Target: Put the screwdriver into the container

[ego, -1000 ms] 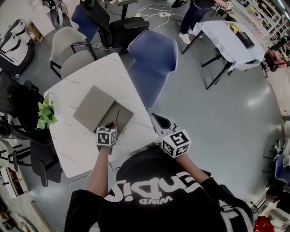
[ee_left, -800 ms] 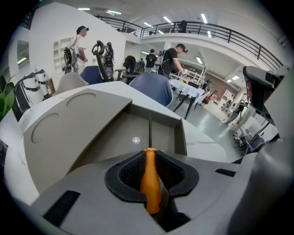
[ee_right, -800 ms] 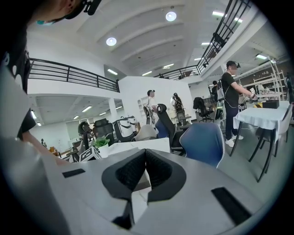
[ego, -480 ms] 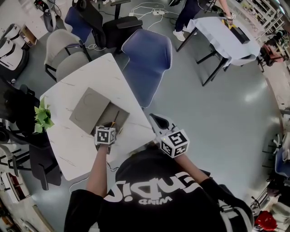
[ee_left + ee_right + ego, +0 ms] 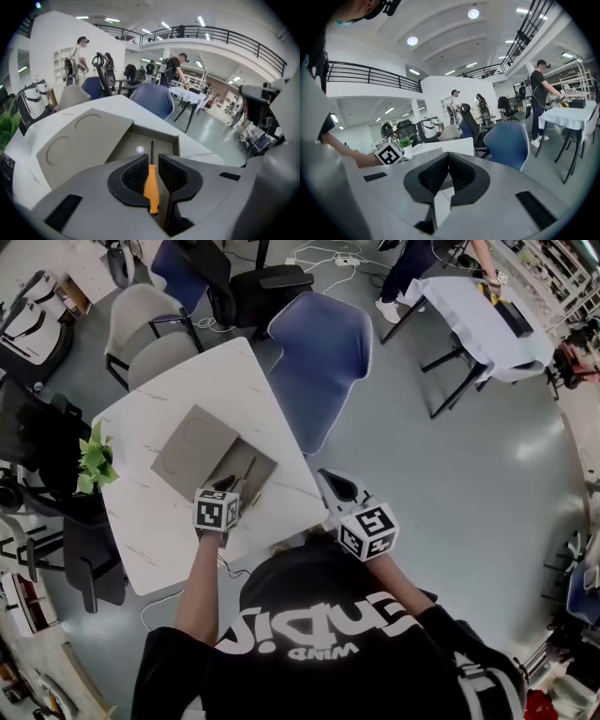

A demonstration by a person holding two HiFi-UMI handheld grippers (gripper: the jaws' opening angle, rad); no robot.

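Observation:
My left gripper (image 5: 151, 161) is shut on the screwdriver (image 5: 151, 186) by its orange handle. The thin black shaft points forward over the open recess of the grey container (image 5: 79, 140). In the head view the left gripper (image 5: 228, 489) sits at the near edge of the container (image 5: 190, 448) on the white table (image 5: 164, 521), with the screwdriver (image 5: 248, 469) lying over the recess. My right gripper (image 5: 334, 487) hangs off the table's right edge, shut and empty; in the right gripper view the right gripper (image 5: 448, 159) has its pads meeting at the tips.
A small green plant (image 5: 94, 468) stands at the table's left edge. A blue chair (image 5: 319, 357) and a grey chair (image 5: 141, 329) stand beyond the table. Farther right is a table with a white cloth (image 5: 478, 315), with a person beside it.
The head view has shifted a little. The left gripper still holds the screwdriver at the container's near edge, and the right gripper stays beside the table.

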